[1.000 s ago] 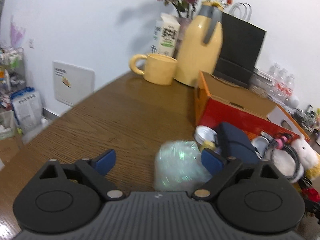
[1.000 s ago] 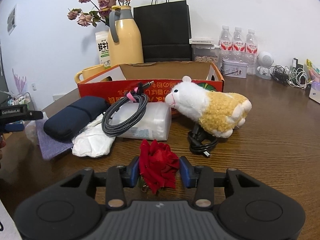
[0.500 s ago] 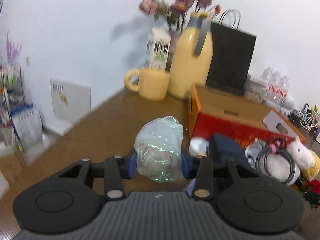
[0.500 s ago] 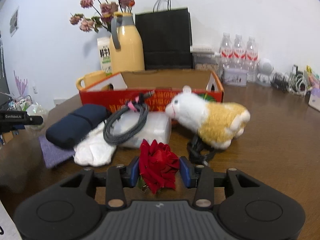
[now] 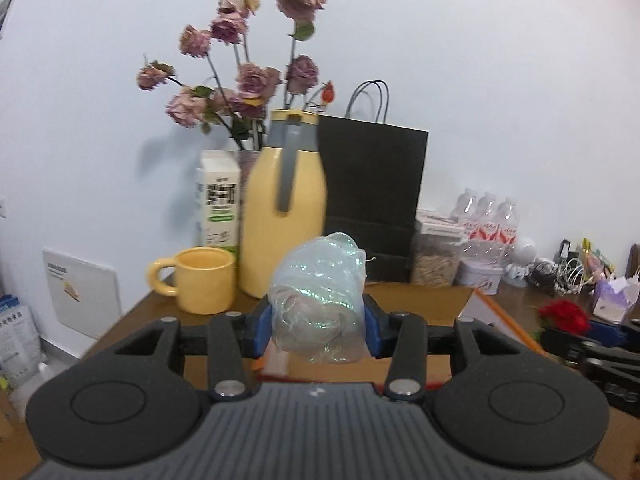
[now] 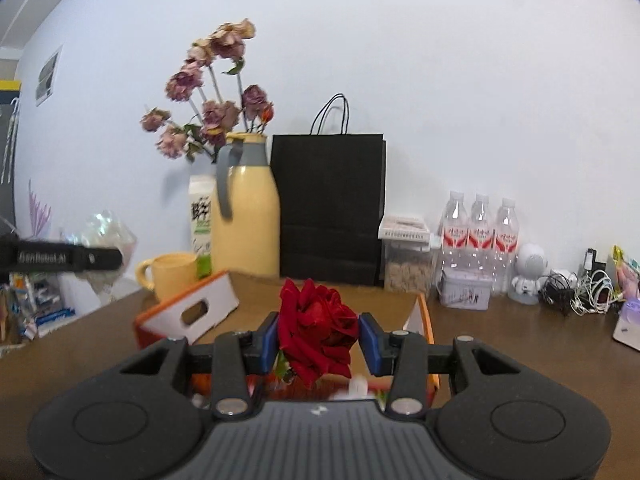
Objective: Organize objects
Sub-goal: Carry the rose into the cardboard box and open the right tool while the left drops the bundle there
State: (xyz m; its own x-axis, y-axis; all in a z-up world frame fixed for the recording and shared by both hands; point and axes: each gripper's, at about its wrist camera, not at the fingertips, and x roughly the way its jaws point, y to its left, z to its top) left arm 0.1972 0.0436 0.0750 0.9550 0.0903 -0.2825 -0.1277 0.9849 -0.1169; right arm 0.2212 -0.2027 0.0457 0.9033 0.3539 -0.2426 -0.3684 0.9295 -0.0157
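Observation:
A crumpled iridescent plastic bundle (image 5: 318, 296) sits between the blue pads of my left gripper (image 5: 316, 320), raised above the table. The jaws are opening slightly, but the pads still press on the bundle. My right gripper (image 6: 318, 340) is shut on a red rose (image 6: 316, 328) and holds it in the air over the open orange cardboard box (image 6: 188, 316). The left wrist view shows the same box (image 5: 432, 300) just beyond the bundle, with the rose (image 5: 564, 316) at the right. In the right wrist view the left gripper (image 6: 68, 258) and its bundle (image 6: 108, 228) show at the far left.
Behind the box stand a yellow jug (image 5: 286, 216), a yellow mug (image 5: 204, 280), a milk carton (image 5: 218, 200), a vase of dried roses (image 5: 244, 92) and a black paper bag (image 5: 372, 200). Water bottles (image 6: 476, 232), a tin (image 6: 464, 294), a white toy (image 6: 530, 272) and tangled cables (image 6: 576, 288) line the wall.
The left gripper closed on the plastic bundle and lifted it off the table. The right gripper rose with the rose and moved toward the box.

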